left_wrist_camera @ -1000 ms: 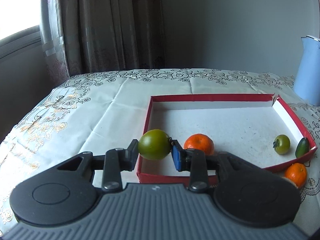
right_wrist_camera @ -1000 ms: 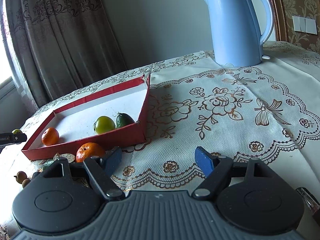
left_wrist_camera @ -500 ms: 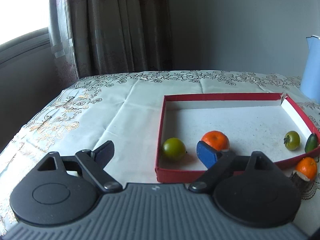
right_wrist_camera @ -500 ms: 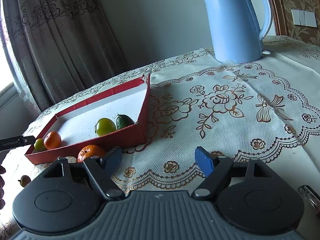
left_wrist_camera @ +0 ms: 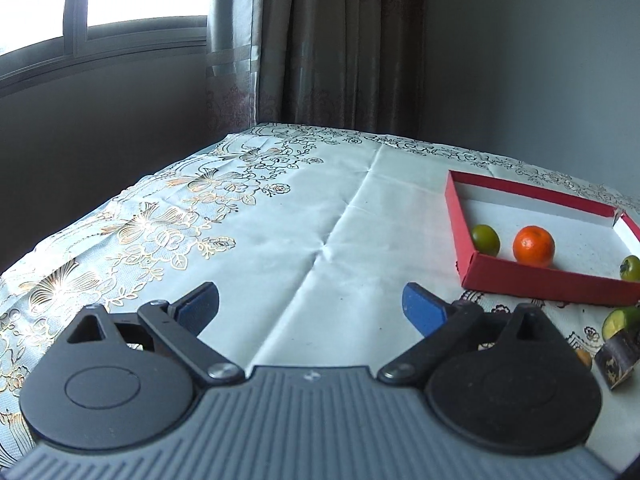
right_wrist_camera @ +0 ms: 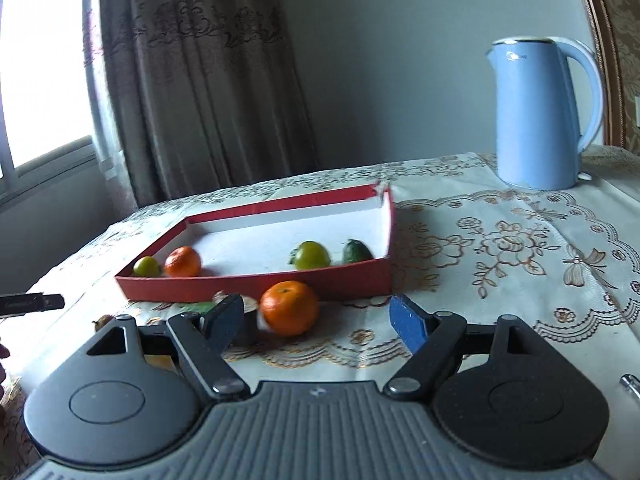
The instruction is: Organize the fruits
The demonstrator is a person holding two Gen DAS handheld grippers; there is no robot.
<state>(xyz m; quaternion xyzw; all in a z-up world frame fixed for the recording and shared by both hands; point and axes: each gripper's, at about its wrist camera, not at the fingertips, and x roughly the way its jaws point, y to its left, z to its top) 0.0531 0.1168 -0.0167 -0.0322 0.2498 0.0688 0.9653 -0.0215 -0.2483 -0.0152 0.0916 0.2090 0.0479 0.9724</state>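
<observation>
A red tray point(right_wrist_camera: 256, 284) with a white floor holds a small green fruit point(right_wrist_camera: 146, 267), an orange point(right_wrist_camera: 183, 261), a green tomato point(right_wrist_camera: 311, 255) and a dark green fruit point(right_wrist_camera: 356, 251). Another orange point(right_wrist_camera: 289, 307) lies on the cloth just in front of the tray, between the open fingers of my right gripper point(right_wrist_camera: 312, 318). My left gripper point(left_wrist_camera: 311, 306) is open and empty over bare cloth, left of the tray point(left_wrist_camera: 532, 276); the green fruit point(left_wrist_camera: 485, 239) and orange point(left_wrist_camera: 533, 245) show there too.
A blue kettle point(right_wrist_camera: 540, 114) stands at the back right. A dark cylinder point(right_wrist_camera: 246, 326) and small fruits lie on the cloth left of the loose orange. A green fruit point(left_wrist_camera: 620, 320) sits by a dark object point(left_wrist_camera: 618, 354). Curtain and window are behind.
My left gripper let the green fruit go into the tray's near-left corner, opened, and drew back to the left. My right gripper moved left toward the loose orange.
</observation>
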